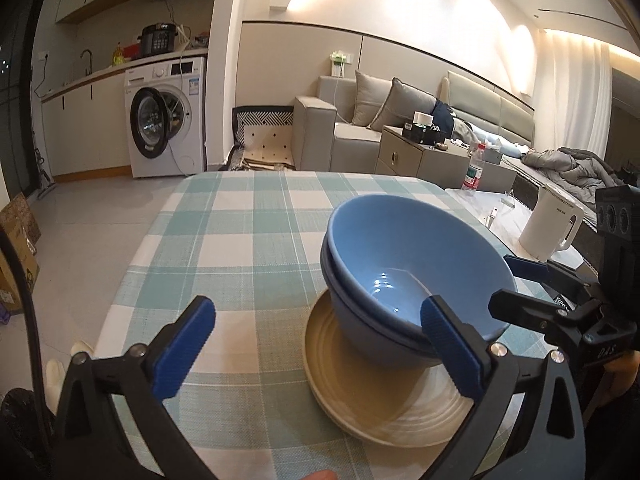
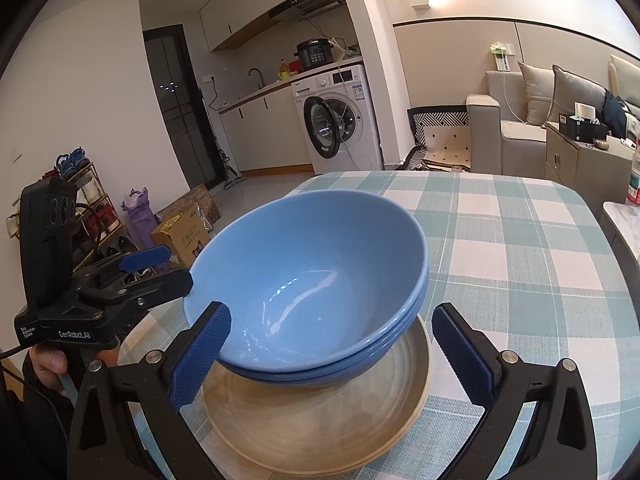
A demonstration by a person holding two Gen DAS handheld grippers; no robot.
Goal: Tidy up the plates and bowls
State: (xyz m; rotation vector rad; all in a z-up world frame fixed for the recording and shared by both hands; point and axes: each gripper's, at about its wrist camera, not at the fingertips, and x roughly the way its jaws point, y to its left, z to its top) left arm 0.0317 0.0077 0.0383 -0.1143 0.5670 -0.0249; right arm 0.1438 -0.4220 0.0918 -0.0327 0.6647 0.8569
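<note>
Two nested blue bowls [image 1: 404,264] [image 2: 316,280] sit tilted on stacked beige plates [image 1: 360,392] [image 2: 312,428] on the checked tablecloth [image 1: 248,232]. My left gripper [image 1: 320,344] is open; its right finger [image 1: 452,348] is at the bowls' near rim, the left one over bare cloth. My right gripper [image 2: 332,352] is open with its fingers on either side of the bowls' near edge, over the plates. Each gripper shows in the other's view, the right one [image 1: 516,284] at the bowls' right rim, the left one [image 2: 156,272] at their left rim.
A white kettle [image 1: 552,224] and a water bottle [image 1: 474,168] stand on a marble side table to the right. Beyond the table are a sofa [image 1: 360,120], a washing machine [image 1: 168,116] and cardboard boxes [image 2: 184,228] on the floor.
</note>
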